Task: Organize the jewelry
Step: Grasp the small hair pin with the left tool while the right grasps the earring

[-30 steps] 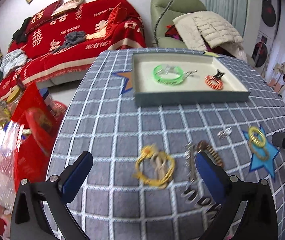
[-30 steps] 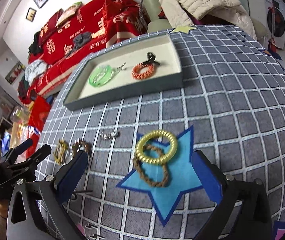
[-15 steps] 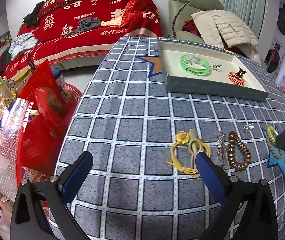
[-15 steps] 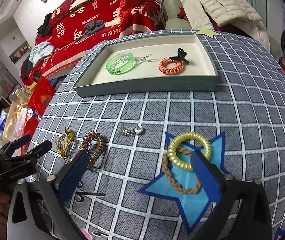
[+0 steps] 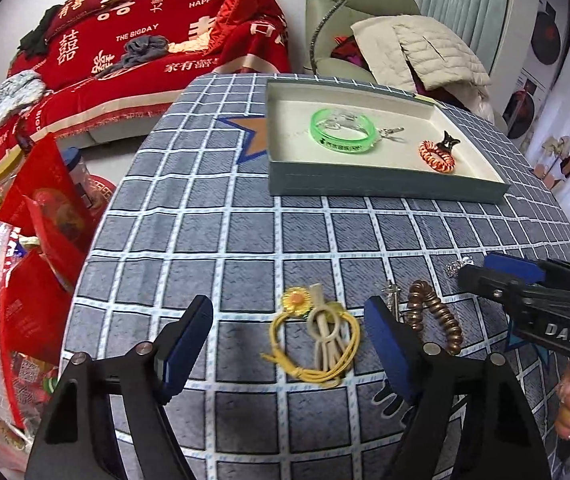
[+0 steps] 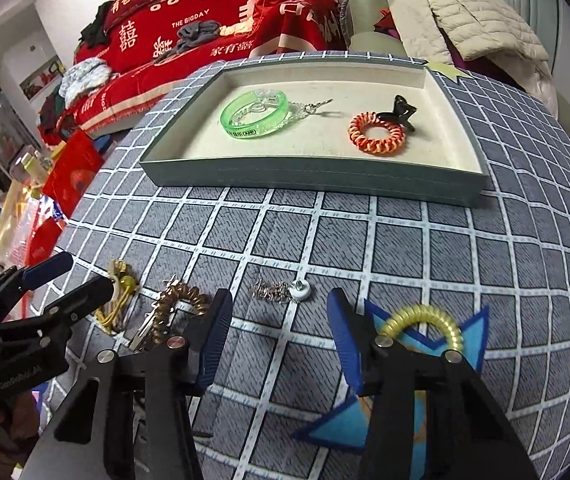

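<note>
On the cloth, tray point(image 6: 313, 184) well beyond | left claw point(image 5: 289, 344) closing around yellow tie point(image 5: 317, 340) | right claw point(image 6: 281, 336) closing, empty

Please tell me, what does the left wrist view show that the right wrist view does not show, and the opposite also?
Only the left wrist view shows the orange star on the cloth beside the tray, and the sunflower on the yellow hair tie.

Only the right wrist view shows the gold spiral tie on the blue star patch.

Both show the tray with the green bangle and orange spiral tie, plus the bronze spiral tie and small silver chain on the cloth.
</note>
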The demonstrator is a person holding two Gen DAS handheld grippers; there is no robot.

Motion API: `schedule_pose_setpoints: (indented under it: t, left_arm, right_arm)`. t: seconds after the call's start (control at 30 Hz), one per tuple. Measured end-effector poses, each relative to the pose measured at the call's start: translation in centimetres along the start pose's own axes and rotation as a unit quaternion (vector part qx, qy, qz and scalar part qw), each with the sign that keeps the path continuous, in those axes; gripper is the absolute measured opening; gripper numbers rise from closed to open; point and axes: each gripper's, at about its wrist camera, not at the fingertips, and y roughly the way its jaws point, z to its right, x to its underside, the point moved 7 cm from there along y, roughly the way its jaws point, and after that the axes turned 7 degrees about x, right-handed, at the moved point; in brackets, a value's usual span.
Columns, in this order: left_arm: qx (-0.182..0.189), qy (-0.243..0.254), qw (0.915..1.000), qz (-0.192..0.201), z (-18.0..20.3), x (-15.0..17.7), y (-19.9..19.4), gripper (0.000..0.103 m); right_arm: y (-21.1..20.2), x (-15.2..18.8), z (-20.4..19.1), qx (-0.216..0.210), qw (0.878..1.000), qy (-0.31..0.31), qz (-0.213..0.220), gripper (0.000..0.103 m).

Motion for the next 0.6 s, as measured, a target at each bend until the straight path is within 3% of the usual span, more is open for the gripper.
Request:
schedule_pose_setpoints:
  t: [0.1, 0.17, 0.2, 0.3, 0.33, 0.37, 0.47, 0.57, 0.6]
  left_arm:
    - [0.002, 0.004, 0.9999, -0.010, 0.4, 0.1, 0.7, 0.081]
    - [0.006, 0.001, 0.9998, -0.017, 0.4, 0.2, 1.2, 0.080]
    - [0.006, 0.001, 0.9998, -0.018, 0.5, 0.3, 1.4, 0.074]
    - [0.007, 0.003, 0.9997, -0.023, 0.6, 0.4, 1.6, 0.070]
    - [0.007, 0.005, 0.9997, -0.022, 0.6, 0.4, 1.6, 0.064]
    - [0.008, 0.008, 0.9997, -0.022, 0.7, 0.5, 1.6, 0.059]
    - [0.009, 0.011, 0.9996, -0.022, 0.8, 0.5, 1.7, 0.057]
    - [0.015, 0.008, 0.9996, -0.021, 0.7, 0.5, 1.6, 0.039]
    - [0.019, 0.005, 0.9996, -0.021, 0.7, 0.5, 1.6, 0.038]
  right_arm:
    - [0.7, 0.0, -0.2, 0.004, 1.000, -0.004, -0.003, 0.049]
    - [0.7, -0.1, -0.5, 0.016, 1.000, -0.017, 0.004, 0.048]
    - [0.7, -0.1, -0.7, 0.020, 1.000, -0.022, 0.005, 0.047]
    - [0.7, 0.0, -1.2, 0.038, 0.998, -0.043, 0.012, 0.039]
    - [0.7, 0.0, -1.3, 0.039, 0.998, -0.045, 0.013, 0.037]
    - [0.7, 0.0, -1.3, 0.039, 0.998, -0.047, 0.014, 0.037]
    - [0.7, -0.1, -1.4, 0.041, 0.998, -0.051, 0.017, 0.036]
    - [0.6, 0.0, -1.3, 0.038, 0.998, -0.048, 0.017, 0.036]
    - [0.6, 0.0, -1.3, 0.037, 0.998, -0.046, 0.017, 0.036]
